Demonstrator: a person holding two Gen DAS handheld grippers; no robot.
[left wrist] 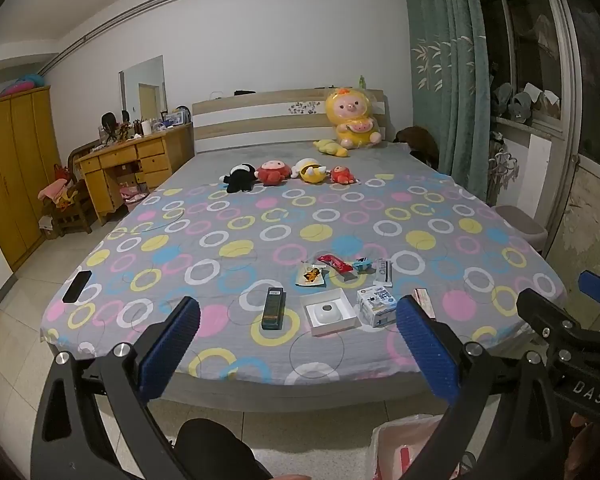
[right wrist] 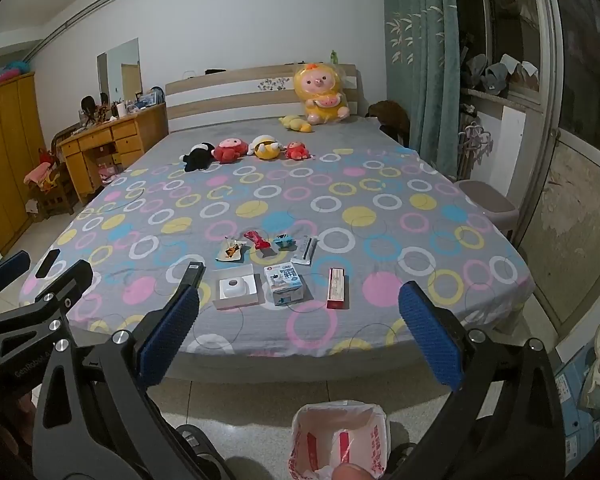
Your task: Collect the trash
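Note:
Trash lies on the near part of the bed [left wrist: 220,264]: a dark green box [left wrist: 273,308], an open white box [left wrist: 329,312], a small blue-white carton [left wrist: 376,305], a pink-red box [right wrist: 336,288], a red wrapper [left wrist: 334,263], a yellow snack wrapper [left wrist: 311,275], a blue wrapper [left wrist: 362,264] and a white packet [left wrist: 382,272]. A bin lined with a white-red bag [right wrist: 340,440] stands on the floor below. My left gripper [left wrist: 296,344] and right gripper [right wrist: 300,332] are both open and empty, held in front of the bed's foot edge.
A black phone [left wrist: 77,286] lies at the bed's left corner. Plush toys [left wrist: 292,170] sit in a row farther back, a large yellow one [left wrist: 352,118] at the headboard. A wooden desk [left wrist: 132,164] and wardrobe [left wrist: 12,176] stand left; a stool [right wrist: 488,200] and curtain [left wrist: 444,60] right.

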